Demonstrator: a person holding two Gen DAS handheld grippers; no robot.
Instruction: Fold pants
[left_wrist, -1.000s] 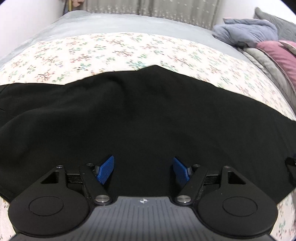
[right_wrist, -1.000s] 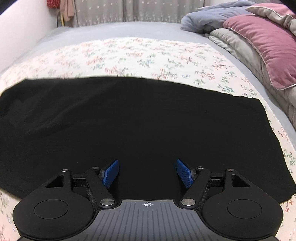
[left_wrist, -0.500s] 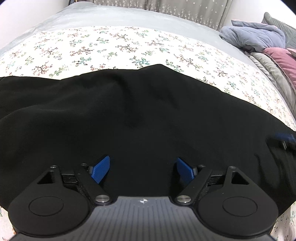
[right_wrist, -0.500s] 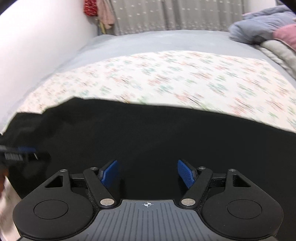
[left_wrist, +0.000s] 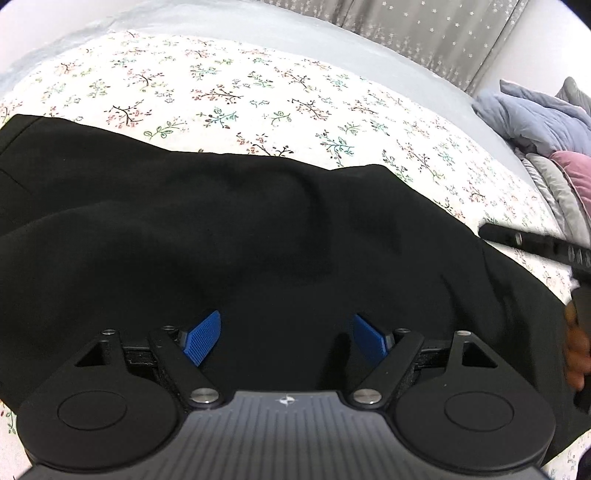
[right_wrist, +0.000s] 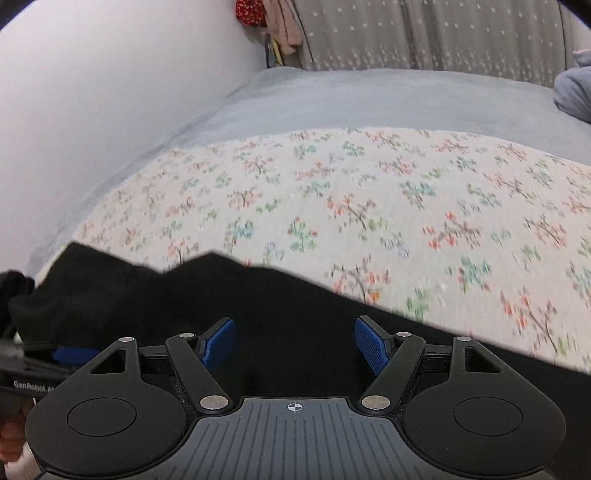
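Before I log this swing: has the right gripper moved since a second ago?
Yes. The right gripper has swung left: the pink pillow has left its view, and the wall now fills the left side.

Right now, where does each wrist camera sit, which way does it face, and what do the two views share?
Left wrist view: sits behind the left gripper, angled down at the black fabric pants on the floral bedsheet; the right gripper and its hand show at the right edge.
Right wrist view: sits behind the right gripper, facing the pants' edge, the grey star-patterned curtain and the white wall; the left gripper's blue fingers show at the left.
Shared: pants, bedsheet, curtain.
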